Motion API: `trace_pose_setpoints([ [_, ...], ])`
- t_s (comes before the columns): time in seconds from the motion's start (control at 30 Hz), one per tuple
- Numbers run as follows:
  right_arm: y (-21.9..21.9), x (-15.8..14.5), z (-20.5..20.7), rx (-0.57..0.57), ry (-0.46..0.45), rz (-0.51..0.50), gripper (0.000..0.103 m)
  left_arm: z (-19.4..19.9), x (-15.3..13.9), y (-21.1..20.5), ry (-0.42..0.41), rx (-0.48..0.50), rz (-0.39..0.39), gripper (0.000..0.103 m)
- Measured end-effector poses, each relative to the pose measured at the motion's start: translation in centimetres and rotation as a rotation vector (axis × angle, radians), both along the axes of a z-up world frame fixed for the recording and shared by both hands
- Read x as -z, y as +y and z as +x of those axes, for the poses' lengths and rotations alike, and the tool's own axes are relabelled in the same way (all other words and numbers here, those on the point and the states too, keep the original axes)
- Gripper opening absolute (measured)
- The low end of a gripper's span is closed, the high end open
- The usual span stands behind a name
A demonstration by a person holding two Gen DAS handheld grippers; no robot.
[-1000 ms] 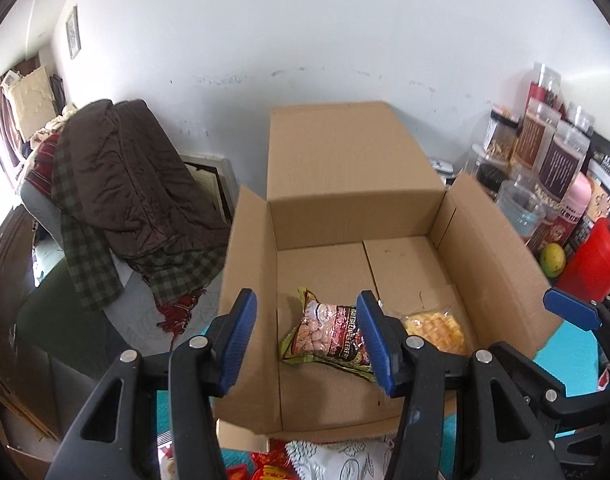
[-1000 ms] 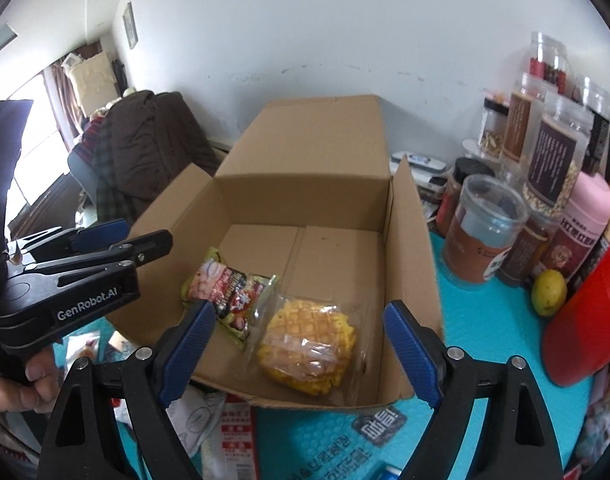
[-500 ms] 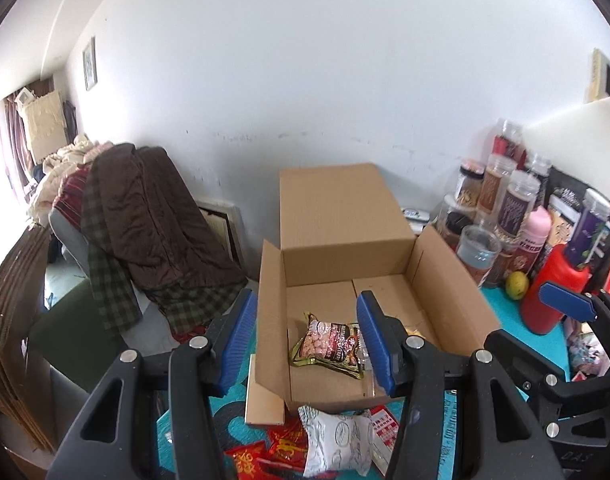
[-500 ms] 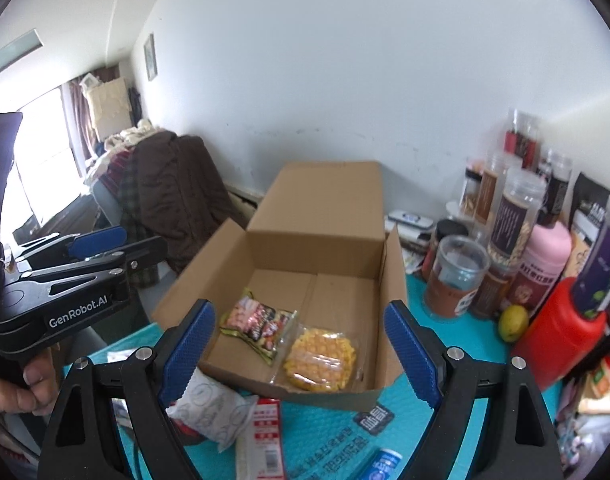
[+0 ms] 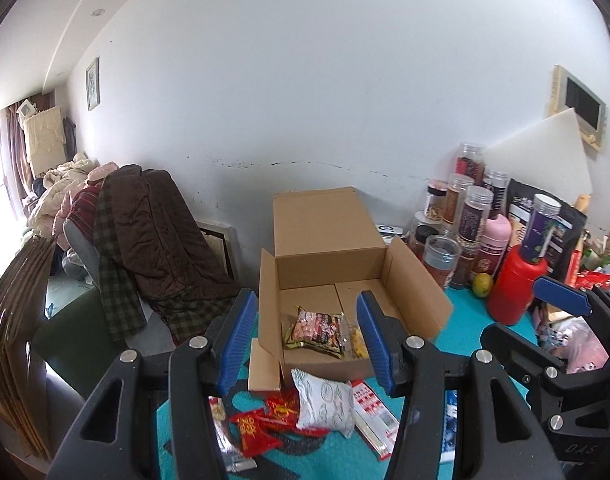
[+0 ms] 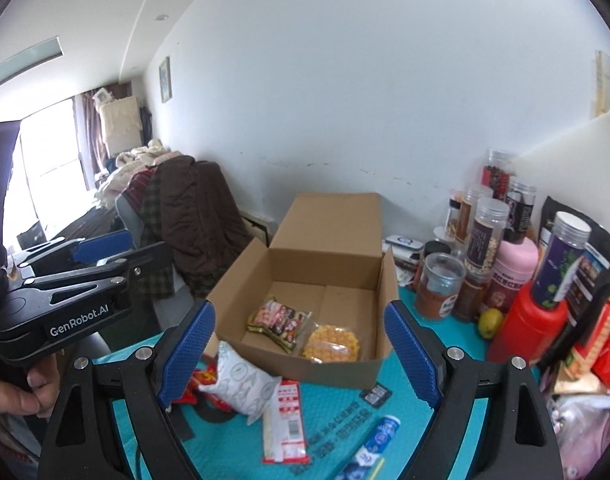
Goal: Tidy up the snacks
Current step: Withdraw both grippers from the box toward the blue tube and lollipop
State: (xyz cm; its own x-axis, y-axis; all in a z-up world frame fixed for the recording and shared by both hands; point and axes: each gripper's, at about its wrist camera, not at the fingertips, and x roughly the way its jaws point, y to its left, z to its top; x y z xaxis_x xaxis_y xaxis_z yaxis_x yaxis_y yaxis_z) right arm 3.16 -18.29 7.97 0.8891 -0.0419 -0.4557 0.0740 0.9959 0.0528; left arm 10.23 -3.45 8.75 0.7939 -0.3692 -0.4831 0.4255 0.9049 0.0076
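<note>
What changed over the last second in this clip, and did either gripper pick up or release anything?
Both grippers pulled back and up from the cardboard box, so the loose packets in front of it, such as the white pouch, came into view. The left gripper and right gripper stayed open and empty; nothing was grasped or released. The red snack packet and yellow waffle pack still lie in the box.

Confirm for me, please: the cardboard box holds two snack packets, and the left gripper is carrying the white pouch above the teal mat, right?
Not quite. The cardboard box does hold two snack packets, but the left gripper carries nothing; its jaws are empty. The white pouch lies on the teal mat in front of the box, as the right wrist view shows.
</note>
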Motion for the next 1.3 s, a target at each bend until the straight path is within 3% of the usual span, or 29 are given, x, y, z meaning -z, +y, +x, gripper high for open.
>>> trace_pose_setpoints([
  [0.43, 1.9, 1.6, -6.0, 0.057, 0.005, -0.003, 0.09, -4.7, 2.1, 1.2, 0.042, 0.075, -0.014, 0.052],
  [0.5, 1.9, 2.1, -6.5, 0.07, 0.012, -0.004, 0.09, -5.0, 2.5, 1.2, 0.051, 0.08, -0.01, 0.058],
  [0.57, 2.0, 2.6, -6.9, 0.08, 0.019, -0.006, 0.09, -5.3, 3.0, 1.2, 0.052, 0.079, -0.008, 0.075],
  [0.63, 1.9, 3.1, -7.3, 0.091, 0.026, -0.005, 0.09, -5.7, 3.4, 1.3, 0.042, 0.078, -0.011, 0.078],
  [1.07, 0.4, 7.4, -8.8, 0.148, 0.104, 0.034, 0.09, -6.9, 6.9, -0.6, 0.11, 0.145, 0.02, 0.078],
  [1.3, -1.3, 10.0, -9.2, 0.194, 0.155, 0.06, 0.09, -6.8, 9.9, -2.8, 0.194, 0.192, 0.055, 0.078],
])
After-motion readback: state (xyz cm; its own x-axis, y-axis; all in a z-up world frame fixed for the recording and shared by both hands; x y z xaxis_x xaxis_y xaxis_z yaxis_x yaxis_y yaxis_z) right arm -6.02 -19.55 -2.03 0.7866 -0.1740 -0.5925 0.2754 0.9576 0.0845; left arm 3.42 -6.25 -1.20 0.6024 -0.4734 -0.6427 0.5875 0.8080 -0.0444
